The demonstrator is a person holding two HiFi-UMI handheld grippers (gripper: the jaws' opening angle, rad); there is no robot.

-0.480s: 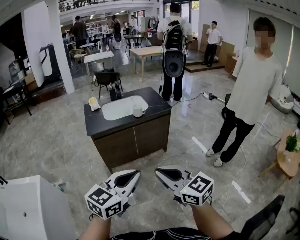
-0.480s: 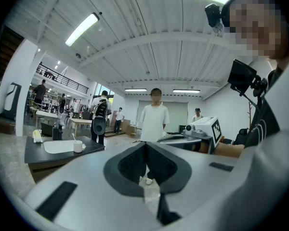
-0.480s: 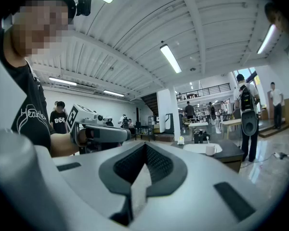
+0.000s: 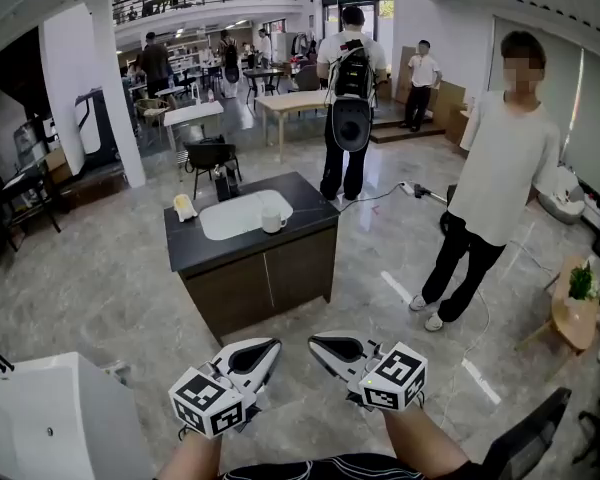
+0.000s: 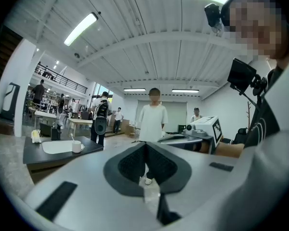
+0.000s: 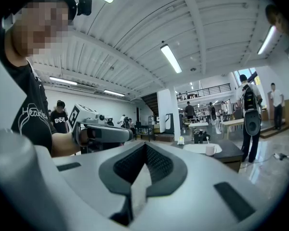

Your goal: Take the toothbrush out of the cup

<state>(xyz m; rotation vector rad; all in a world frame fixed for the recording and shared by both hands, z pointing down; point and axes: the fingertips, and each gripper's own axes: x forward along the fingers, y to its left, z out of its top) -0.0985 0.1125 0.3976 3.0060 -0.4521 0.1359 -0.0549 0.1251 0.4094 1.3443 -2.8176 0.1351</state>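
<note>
A white cup [image 4: 273,222] stands on the black counter [image 4: 310,211] of a dark cabinet, beside a white sink basin [image 4: 235,215], a few metres ahead. In the gripper views a thin toothbrush [image 5: 72,137] sticks up out of the cup [image 5: 77,147] [image 6: 210,150]. My left gripper [image 4: 269,347] and right gripper [image 4: 319,344] are held low and close to my body, side by side, far from the cabinet. Both are shut with nothing between the jaws [image 5: 145,146] [image 6: 145,147].
A person in a white shirt [image 4: 502,163] stands right of the cabinet, and a person with a backpack [image 4: 350,83] stands behind it. A yellow item [image 4: 185,206] and a black object [image 4: 225,182] sit at the counter's far side. A white unit [image 4: 50,418] stands at lower left.
The head view has shifted slightly, so the cabinet sits a little to the left. Both grippers keep their place and stay shut.
</note>
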